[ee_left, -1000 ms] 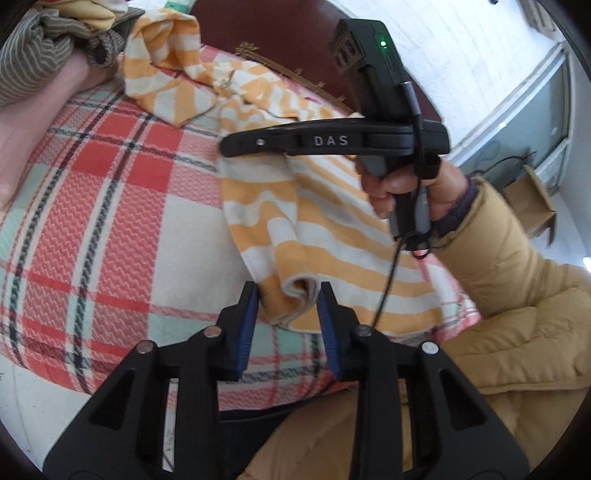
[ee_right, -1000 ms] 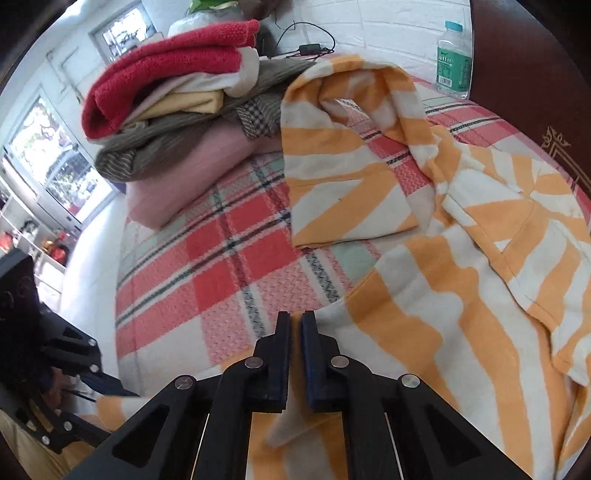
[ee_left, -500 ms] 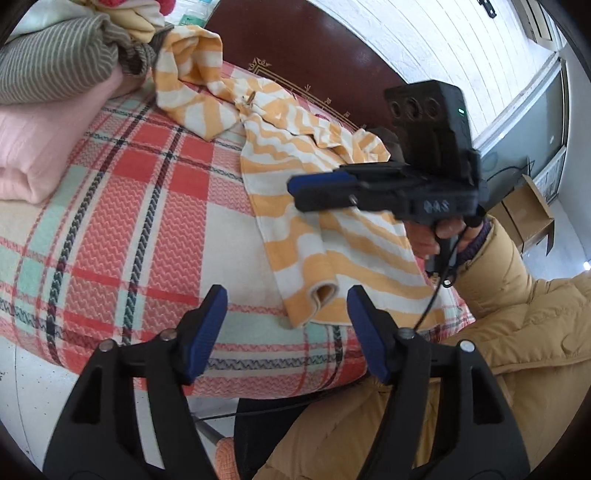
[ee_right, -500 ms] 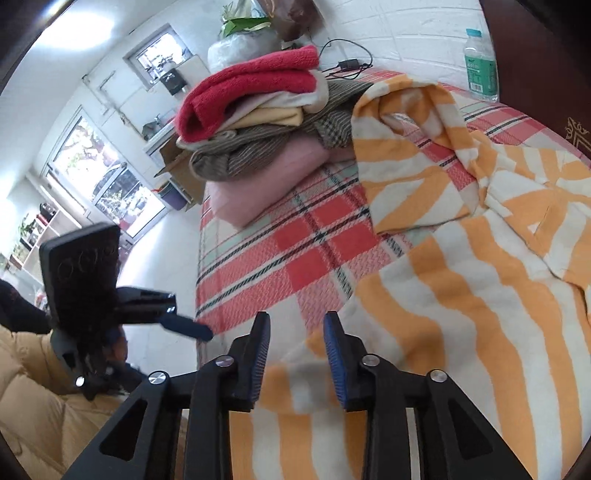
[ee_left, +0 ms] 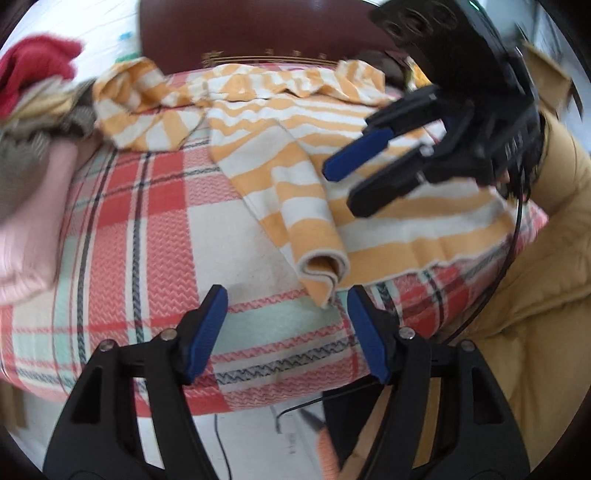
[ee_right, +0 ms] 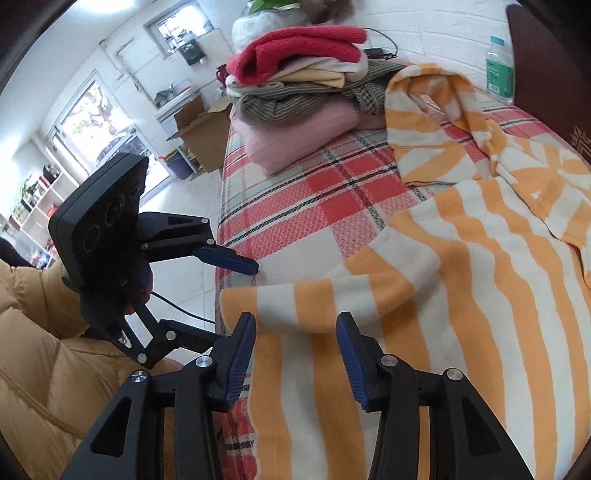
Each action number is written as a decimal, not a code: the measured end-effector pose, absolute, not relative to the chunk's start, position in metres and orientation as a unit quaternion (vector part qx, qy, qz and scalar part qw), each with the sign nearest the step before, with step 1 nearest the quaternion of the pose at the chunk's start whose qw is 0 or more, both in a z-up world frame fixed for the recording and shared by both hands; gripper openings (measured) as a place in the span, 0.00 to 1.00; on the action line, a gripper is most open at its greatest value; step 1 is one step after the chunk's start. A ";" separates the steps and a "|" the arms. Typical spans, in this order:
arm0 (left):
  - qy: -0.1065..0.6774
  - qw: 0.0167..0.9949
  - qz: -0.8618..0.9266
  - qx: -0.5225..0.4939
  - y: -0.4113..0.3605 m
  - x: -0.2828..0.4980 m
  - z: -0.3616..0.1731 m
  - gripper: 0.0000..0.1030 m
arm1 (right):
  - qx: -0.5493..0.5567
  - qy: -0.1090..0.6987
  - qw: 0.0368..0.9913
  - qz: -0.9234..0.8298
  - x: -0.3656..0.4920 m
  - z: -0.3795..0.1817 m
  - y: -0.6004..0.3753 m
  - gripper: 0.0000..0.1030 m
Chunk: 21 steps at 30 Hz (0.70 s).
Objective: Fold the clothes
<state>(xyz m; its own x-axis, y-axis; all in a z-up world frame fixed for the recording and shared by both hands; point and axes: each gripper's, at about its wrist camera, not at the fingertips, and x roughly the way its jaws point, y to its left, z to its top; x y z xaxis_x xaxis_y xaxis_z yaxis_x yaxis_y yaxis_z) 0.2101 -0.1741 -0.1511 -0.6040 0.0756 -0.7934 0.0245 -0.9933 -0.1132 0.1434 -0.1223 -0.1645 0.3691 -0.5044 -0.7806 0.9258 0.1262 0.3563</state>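
An orange-and-white striped garment [ee_left: 295, 155] lies spread on the plaid bed cover [ee_left: 147, 229], one sleeve folded in over the body with its cuff [ee_left: 325, 266] near the front edge. It also shows in the right wrist view [ee_right: 461, 288]. My left gripper [ee_left: 286, 328] is open and empty, just short of the cuff. My right gripper [ee_right: 295, 354] is open and empty above the garment's hem; it also shows in the left wrist view [ee_left: 351, 184], hovering over the body. The left gripper shows in the right wrist view [ee_right: 221, 295] at the bed's edge.
A stack of folded clothes [ee_right: 303, 85], red on top and pink below, sits at the far left of the bed. A water bottle [ee_right: 498, 70] stands by the dark headboard [ee_left: 258, 29]. A cardboard box [ee_right: 199, 122] is on the floor. My yellow jacket [ee_left: 535, 295] is close on the right.
Both grippers let go of the garment and opened wide. The left one pulled back from the sleeve cuff; the right one lifted and drew back toward the hem.
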 end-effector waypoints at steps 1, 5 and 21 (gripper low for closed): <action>-0.039 0.018 0.894 -0.447 -0.172 0.209 -0.151 0.59 | 0.433 0.237 0.706 -0.509 0.141 -0.166 -0.119 0.47; 0.031 0.032 0.890 -0.453 -0.162 0.203 -0.151 0.34 | 0.453 0.206 0.693 -0.522 0.133 -0.171 -0.109 0.47; 0.106 -0.005 0.884 -0.456 -0.178 0.217 -0.122 0.11 | 0.436 0.218 0.709 -0.510 0.159 -0.170 -0.120 0.47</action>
